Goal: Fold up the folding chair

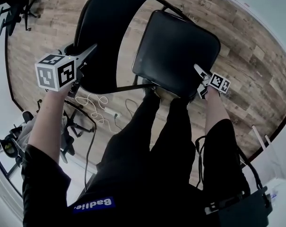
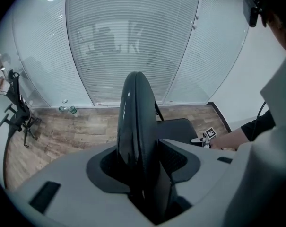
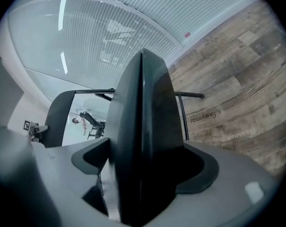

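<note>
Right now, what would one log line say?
seat: down | left gripper: closed on backrest | right gripper: shut, at seat corner

— How is the folding chair (image 1: 171, 63) looking?
— It is standing unfolded on the wooden floor (image 1: 247, 70), and it is showing black all over. Its padded seat (image 1: 180, 41), square with rounded corners, is lying flat toward 1 o'clock in the head view.
— And the back?
— The curved backrest (image 1: 102, 27) is rising at 11 o'clock, just beside the seat, with a thin frame bar (image 1: 128, 88) running below them near 12 o'clock.
</note>
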Demonstrator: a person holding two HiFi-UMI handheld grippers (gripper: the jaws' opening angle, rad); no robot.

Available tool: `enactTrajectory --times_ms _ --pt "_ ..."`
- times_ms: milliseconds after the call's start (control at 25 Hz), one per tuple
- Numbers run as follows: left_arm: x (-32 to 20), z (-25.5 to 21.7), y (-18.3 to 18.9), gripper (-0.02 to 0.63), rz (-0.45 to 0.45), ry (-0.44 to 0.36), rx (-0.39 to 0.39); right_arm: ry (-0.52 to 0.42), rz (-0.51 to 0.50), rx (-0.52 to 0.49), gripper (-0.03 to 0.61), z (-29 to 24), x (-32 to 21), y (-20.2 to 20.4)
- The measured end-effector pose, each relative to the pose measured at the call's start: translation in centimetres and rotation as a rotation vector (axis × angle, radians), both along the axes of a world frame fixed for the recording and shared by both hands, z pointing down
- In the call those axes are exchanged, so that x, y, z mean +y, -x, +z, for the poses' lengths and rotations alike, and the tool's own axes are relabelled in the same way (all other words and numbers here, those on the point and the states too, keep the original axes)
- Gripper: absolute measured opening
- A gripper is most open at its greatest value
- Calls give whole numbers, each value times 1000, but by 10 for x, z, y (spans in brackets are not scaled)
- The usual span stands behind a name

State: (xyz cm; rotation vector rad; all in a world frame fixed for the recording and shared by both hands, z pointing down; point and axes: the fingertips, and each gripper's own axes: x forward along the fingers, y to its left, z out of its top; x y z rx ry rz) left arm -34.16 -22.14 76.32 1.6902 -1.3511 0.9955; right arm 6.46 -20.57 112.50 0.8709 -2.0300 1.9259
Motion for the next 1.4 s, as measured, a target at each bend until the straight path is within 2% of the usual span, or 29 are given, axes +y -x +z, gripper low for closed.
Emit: enactTrajectory --times_ms 240,800,1200,1400 --pt "0 -18 -4 195 5 6 -40 8 7 -3 411 -26 2 9" --pt "11 -93 -35 158 50 34 -81 25 14 -26 394 -138 26 53" --pt "20 -127 -49 137 66 42 -77 21 30 3 370 -196 29 87" --pt "26 -152 -60 111 69 41 -19 11 35 -10 370 -239 30 115"
